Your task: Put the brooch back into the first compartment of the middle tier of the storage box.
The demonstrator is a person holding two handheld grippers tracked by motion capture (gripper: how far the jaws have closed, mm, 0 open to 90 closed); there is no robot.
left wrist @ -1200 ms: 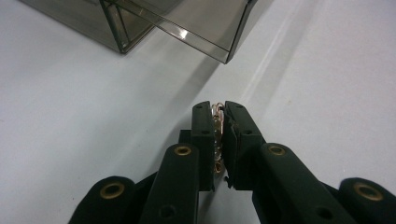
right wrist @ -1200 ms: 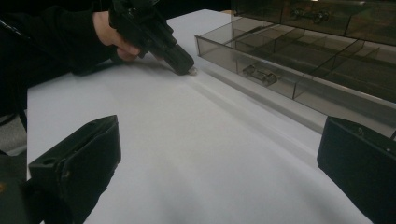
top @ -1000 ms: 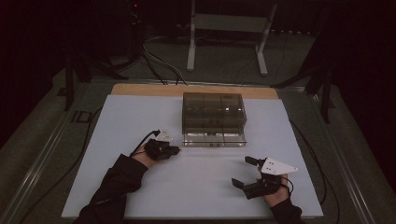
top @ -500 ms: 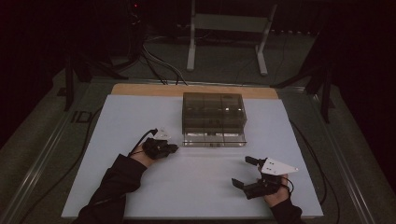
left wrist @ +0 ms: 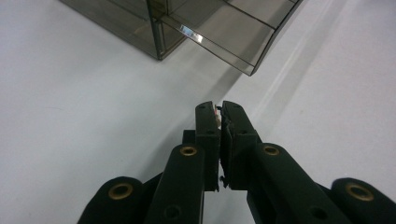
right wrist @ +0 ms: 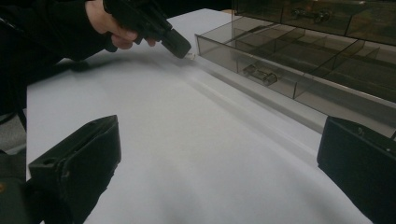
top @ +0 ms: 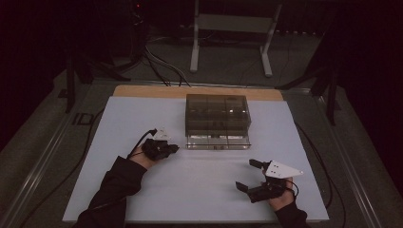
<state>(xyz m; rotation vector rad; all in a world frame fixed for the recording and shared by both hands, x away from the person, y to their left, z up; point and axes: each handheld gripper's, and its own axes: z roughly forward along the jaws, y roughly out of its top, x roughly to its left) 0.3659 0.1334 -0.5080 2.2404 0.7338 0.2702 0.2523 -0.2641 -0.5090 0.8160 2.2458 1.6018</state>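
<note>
One smoked-plastic drawer cabinet (top: pixel 217 114) is counted on one white table (top: pixel 142 123), with one drawer (top: pixel 217 141) pulled out at the bottom. Two grippers are recorded: one left gripper (top: pixel 172 148) and one right gripper (top: pixel 246 175), two black jaws on each. Two sleeved forearms are seen. One metal stand (top: pixel 233 28) is noted beyond the table.

Smoky clear plastic drawer box (top: pixel 217 121) — glossy, matt white table (top: pixel 142 199), matt black jaws

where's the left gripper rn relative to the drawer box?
High view: the left gripper sits left of centre on the white table, jaws pinched together just off the near-left corner of the smoked drawer box, beside its pulled-out bottom drawer.
</note>
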